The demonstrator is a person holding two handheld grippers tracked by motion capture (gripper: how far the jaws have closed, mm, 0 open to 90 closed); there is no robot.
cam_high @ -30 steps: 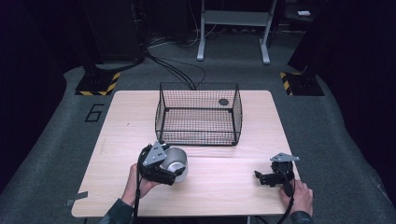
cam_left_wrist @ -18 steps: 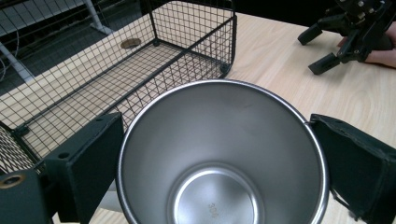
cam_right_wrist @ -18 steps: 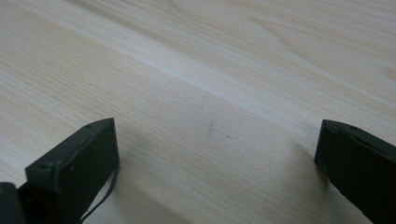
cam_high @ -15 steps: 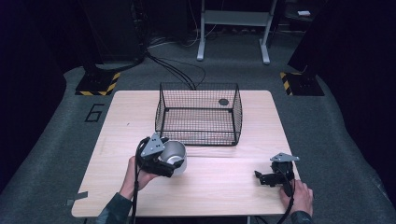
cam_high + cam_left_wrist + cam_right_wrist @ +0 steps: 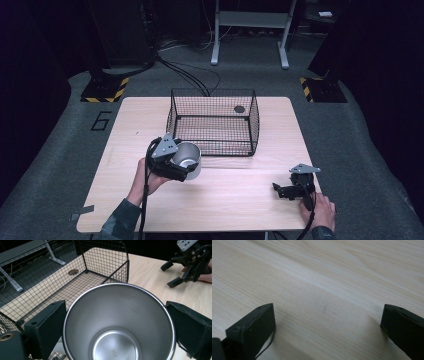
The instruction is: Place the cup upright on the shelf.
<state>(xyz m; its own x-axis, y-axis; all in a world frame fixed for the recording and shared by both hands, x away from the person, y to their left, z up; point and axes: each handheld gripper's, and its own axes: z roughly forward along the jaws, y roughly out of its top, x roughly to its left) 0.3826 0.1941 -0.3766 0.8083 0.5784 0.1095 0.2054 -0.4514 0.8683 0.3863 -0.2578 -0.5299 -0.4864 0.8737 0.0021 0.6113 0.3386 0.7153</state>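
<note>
Tongs (image 5: pixel 187 167) in the left hand (image 5: pixel 145 180) are closed on a shiny steel cup (image 5: pixel 188 159), with one black jaw pressed on each side of its rim. The cup is held just in front of the black wire basket (image 5: pixel 212 122), near its front left corner, and it is tipped so its open mouth can be seen. In the left gripper view, the cup (image 5: pixel 117 322) is seen to be empty, with tiny numbers on its bottom. A small dark round thing (image 5: pixel 239 108) is seen at the back of the basket. The right tongs (image 5: pixel 280 190) are rested on the pale wooden desk (image 5: pixel 240 200), well apart from the cup, and their jaws are spread wide with only bare wood between them.
</note>
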